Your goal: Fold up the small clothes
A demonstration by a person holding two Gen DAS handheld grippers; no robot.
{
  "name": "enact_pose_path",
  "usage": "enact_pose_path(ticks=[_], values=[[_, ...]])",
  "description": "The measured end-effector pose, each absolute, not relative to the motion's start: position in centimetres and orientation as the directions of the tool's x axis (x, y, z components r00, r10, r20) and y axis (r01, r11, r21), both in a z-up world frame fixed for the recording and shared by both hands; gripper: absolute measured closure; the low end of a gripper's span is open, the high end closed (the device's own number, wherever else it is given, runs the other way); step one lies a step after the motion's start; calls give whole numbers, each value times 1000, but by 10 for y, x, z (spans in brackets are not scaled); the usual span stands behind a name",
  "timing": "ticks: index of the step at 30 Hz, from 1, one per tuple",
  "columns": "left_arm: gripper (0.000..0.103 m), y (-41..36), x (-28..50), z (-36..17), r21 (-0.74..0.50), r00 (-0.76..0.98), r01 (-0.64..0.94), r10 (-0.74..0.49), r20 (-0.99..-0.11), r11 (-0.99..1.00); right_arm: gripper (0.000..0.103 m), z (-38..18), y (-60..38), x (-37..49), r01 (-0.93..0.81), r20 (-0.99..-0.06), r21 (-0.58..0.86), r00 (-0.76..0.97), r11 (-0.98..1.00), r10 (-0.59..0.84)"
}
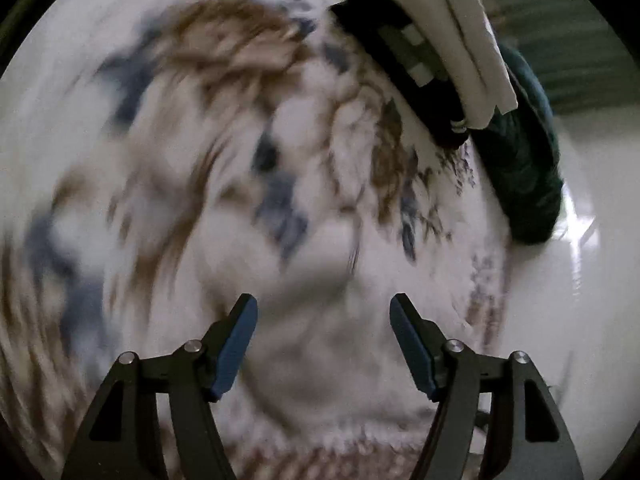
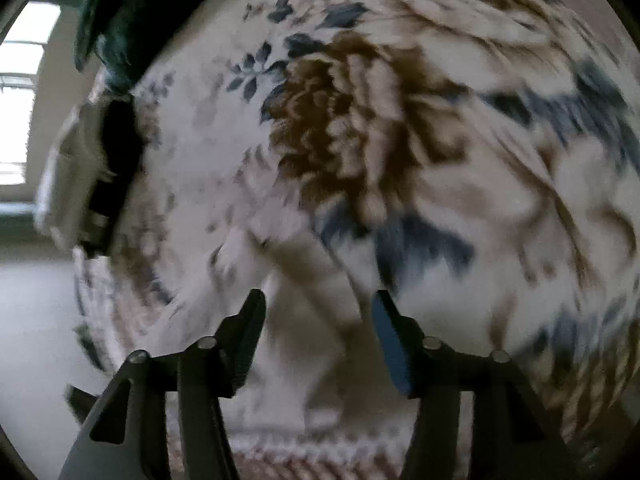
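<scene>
A white cloth piece (image 1: pixel 320 264) lies blurred on the floral blanket (image 1: pixel 180 120) just ahead of my open left gripper (image 1: pixel 324 304). In the right wrist view a pale cloth fold (image 2: pixel 316 280) lies on the same blanket (image 2: pixel 400 140) between and ahead of the fingers of my open right gripper (image 2: pixel 320 300). Neither gripper holds anything. A stack of folded clothes stands at the blanket's far edge: white folded pieces (image 1: pixel 464 40) on a black item (image 1: pixel 404 68) beside a dark green item (image 1: pixel 528 160). The stack also shows in the right wrist view (image 2: pixel 92 168).
The blanket has brown and blue flower prints and a knitted border (image 1: pixel 340 456) near the grippers. A glossy white floor (image 1: pixel 580 300) lies beyond the blanket's edge. A bright window (image 2: pixel 20 92) is at the left of the right wrist view. Both views are motion-blurred.
</scene>
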State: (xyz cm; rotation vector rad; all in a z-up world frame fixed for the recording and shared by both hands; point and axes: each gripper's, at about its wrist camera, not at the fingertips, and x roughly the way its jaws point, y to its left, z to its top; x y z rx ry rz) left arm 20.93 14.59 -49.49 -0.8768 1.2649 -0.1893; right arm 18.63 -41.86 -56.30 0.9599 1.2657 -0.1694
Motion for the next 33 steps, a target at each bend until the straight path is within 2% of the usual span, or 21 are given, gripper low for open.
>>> enact_pose_path(ticks=[2, 6, 8, 12, 15, 18, 20, 21, 22, 25, 28, 33], values=[[36, 144, 182, -510, -704, 336, -387, -620, -709, 596, 26, -569, -417, 163, 585, -813, 580, 371, 567, 448], [36, 122, 174, -533, -762, 357, -395, -678, -643, 514, 26, -604, -402, 146, 570, -757, 640, 354, 514, 550], [36, 105, 186, -538, -756, 364, -356, -663, -654, 550, 26, -619, -392, 148, 556, -731, 665, 349, 499, 586], [36, 91, 200, -545, -731, 381, -348, -624, -682, 586, 25, -640, -370, 164, 539, -739, 661, 346, 522, 579], [35, 78, 202, -541, -712, 393, -306, -597, -699, 633, 25, -646, -359, 170, 550, -704, 694, 385, 464, 596], [35, 78, 200, -541, -731, 425, -306, -600, -678, 609, 25, -648, -356, 172, 554, -668, 724, 415, 410, 618], [40, 81, 200, -543, -749, 444, -322, -606, -660, 579, 25, -648, -350, 174, 543, -638, 748, 429, 382, 639], [45, 82, 198, -543, -766, 461, -333, -614, -641, 550, 29, -649, -347, 176, 538, -627, 756, 431, 374, 649], [45, 85, 195, -544, -775, 465, -338, -620, -631, 534, 32, -649, -342, 178, 533, -613, 764, 428, 363, 664], [39, 87, 189, -552, -837, 485, -355, -684, -545, 415, 34, -651, -333, 181, 530, -603, 769, 415, 358, 681], [39, 87, 166, -561, -843, 440, -404, -732, -520, 356, 34, -653, -330, 181, 521, -600, 771, 400, 367, 693], [35, 85, 152, -565, -848, 478, -434, -719, -504, 305, 34, -655, -332, 179, 513, -587, 776, 376, 367, 717]])
